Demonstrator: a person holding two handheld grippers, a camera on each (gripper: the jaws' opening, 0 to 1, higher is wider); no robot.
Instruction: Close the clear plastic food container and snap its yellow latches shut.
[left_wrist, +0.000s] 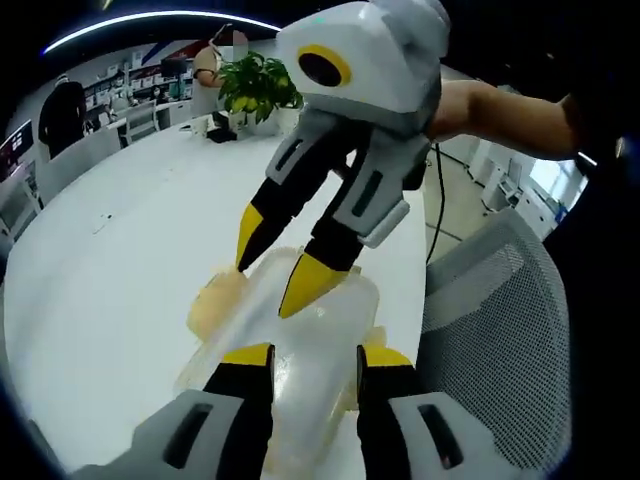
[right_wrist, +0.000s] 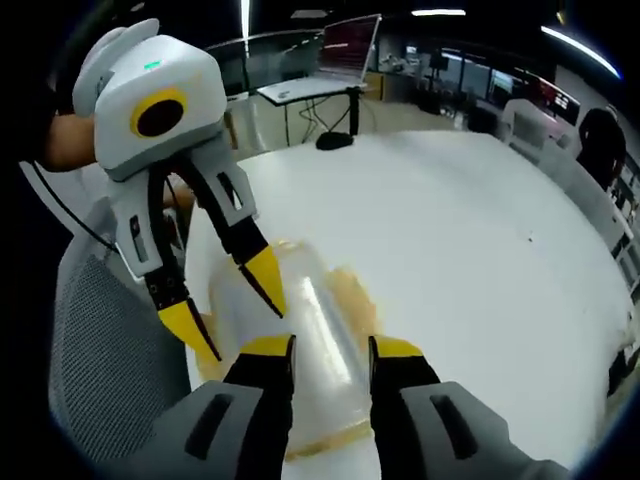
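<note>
The clear plastic container (left_wrist: 305, 345) lies on the white table (left_wrist: 120, 280) with its lid down and pale yellow latches (left_wrist: 213, 305) along its sides. My left gripper (left_wrist: 317, 360) is open, its yellow-tipped jaws spread over the near part of the lid. The right gripper (left_wrist: 278, 262) reaches down from above, open, with one tip on the lid and the other by the far left latch. In the right gripper view the container (right_wrist: 318, 315) sits just beyond my right gripper (right_wrist: 332, 350). The left gripper (right_wrist: 228, 305) comes in from the left, one tip on the lid and one at the container's edge.
A grey mesh chair (left_wrist: 500, 330) stands at the table's edge right by the container, also visible as the chair (right_wrist: 105, 350). A potted plant (left_wrist: 258, 88) and small items sit at the table's far end. A black object (right_wrist: 333, 140) lies far across the table.
</note>
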